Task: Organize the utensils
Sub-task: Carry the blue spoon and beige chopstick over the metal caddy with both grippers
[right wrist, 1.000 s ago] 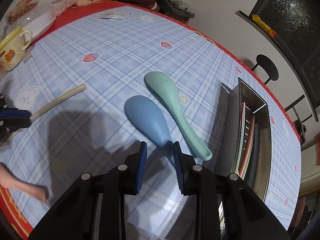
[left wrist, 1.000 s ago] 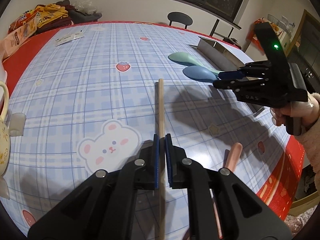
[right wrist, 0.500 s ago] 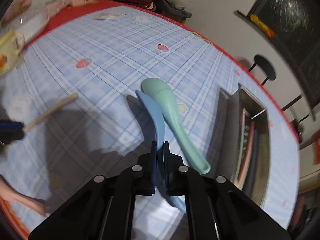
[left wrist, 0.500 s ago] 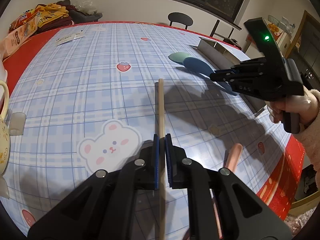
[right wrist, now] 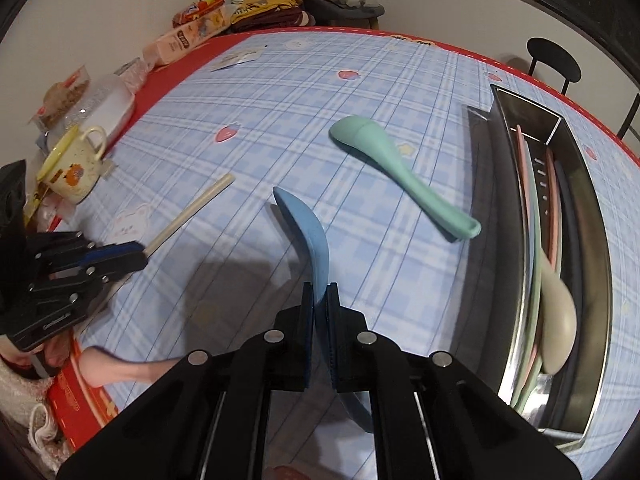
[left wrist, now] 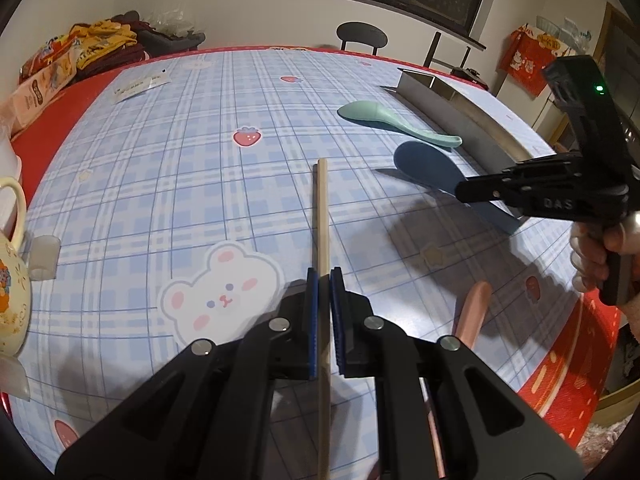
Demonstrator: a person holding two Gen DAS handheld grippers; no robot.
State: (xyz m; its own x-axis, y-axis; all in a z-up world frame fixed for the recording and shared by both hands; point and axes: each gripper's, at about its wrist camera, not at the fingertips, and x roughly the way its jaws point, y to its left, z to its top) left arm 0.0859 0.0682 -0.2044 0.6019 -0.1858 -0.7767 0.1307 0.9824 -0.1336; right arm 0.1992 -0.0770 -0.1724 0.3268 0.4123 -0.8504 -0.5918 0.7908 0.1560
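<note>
My left gripper is shut on a beige chopstick that points away across the checked tablecloth. My right gripper is shut on the handle of a blue spoon, lifted off the table and turned on edge. From the left wrist view the right gripper shows at the right with the blue spoon sticking out of it. A green spoon lies flat on the cloth near a long steel tray that holds several utensils. A pink utensil lies by my left gripper.
A yellow-rimmed cup stands at the table's left edge, with a clear plastic tub and snack packets behind it. A paper slip lies far on the cloth. A black chair stands past the far edge.
The right gripper closed on the blue spoon's handle, lifted it off the cloth and rolled it onto its edge. The left gripper kept still with the chopstick.
</note>
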